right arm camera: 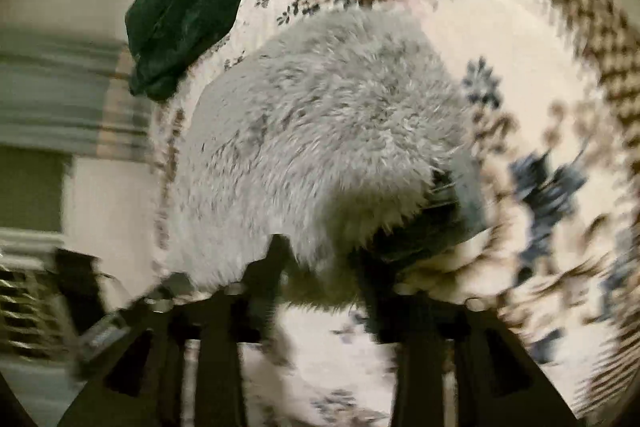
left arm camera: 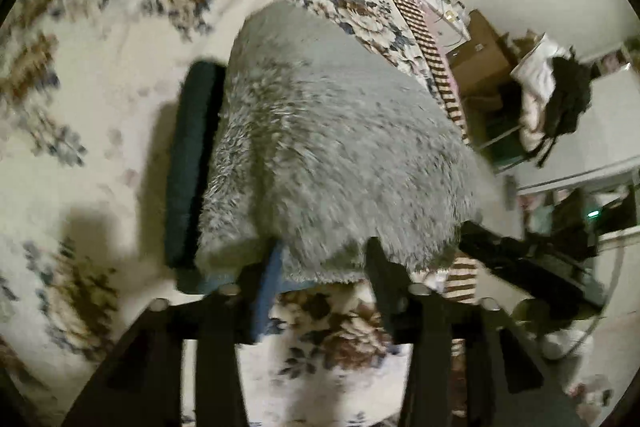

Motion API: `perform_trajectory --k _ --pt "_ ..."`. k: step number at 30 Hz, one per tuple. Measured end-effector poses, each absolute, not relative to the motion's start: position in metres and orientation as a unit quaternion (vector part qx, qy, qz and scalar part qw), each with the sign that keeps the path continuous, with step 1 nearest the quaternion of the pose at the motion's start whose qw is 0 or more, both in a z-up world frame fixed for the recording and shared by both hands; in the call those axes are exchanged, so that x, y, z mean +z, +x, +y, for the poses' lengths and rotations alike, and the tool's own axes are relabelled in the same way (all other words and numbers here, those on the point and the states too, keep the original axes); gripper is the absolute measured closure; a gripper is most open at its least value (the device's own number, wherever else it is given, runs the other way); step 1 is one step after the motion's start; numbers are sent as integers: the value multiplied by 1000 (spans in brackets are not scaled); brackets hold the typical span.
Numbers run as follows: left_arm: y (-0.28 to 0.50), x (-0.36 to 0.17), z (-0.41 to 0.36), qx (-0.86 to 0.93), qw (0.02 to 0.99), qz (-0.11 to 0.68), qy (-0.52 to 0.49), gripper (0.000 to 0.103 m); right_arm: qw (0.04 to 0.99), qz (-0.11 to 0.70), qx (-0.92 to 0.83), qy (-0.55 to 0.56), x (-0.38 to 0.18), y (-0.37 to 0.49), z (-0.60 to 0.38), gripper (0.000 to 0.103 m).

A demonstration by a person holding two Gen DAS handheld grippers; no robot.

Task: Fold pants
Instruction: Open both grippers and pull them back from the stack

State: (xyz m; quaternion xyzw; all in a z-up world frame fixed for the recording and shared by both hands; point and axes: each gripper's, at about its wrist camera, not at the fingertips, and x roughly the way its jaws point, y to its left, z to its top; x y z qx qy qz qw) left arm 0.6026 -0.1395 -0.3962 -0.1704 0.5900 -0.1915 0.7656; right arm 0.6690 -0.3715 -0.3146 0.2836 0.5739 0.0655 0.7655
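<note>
Floral bedding (left arm camera: 100,75) in cream, brown and blue covers the bed, with a striped border running along its far edge; beyond it a cluttered room shows, blurred. On the bed lie the pants (left arm camera: 320,131), grey and furry with a dark green band (left arm camera: 192,163) along one side, already gathered into a compact, thick bundle rather than spread out flat. A second dark green garment (right arm camera: 192,7) sits crumpled near the bed's edge, apart from the bundle.

Left tongs (left arm camera: 320,267) hang at the near edge of the bundle, fingers spread wide, with the furry hem draping over and between them; whether they pinch any cloth I cannot tell. Right tongs (right arm camera: 320,267) are likewise spread at the near edge in their own view, fur falling across the gap, and their hold is equally unclear through the motion blur.

Judging by the doubled-up, layered shape, at least one fold seems to be done. What is probably left is a last fold or a squaring-up of the edges, then letting go.
</note>
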Motion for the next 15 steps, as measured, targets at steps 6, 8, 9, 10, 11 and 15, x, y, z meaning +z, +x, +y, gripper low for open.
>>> perform_trajectory --k 6,8,9,10,11,15 --pt "572 -345 -153 -136 813 560 -76 31 828 543 -21 138 -237 633 -350 5" --pt "563 -329 -155 -128 826 545 -66 31 847 520 -49 102 -210 613 -344 0" --pt "556 -318 -157 -122 833 536 -59 31 854 509 -59 90 -200 604 -342 0" --pt "549 -308 -158 -117 840 527 -54 30 860 499 -69 78 -188 592 -341 0" --pt "549 -301 -160 -114 845 520 -51 30 867 487 -79 68 -175 581 -339 0" --pt "520 -262 -158 -109 862 493 -39 30 886 451 -103 46 -128 536 -334 0"
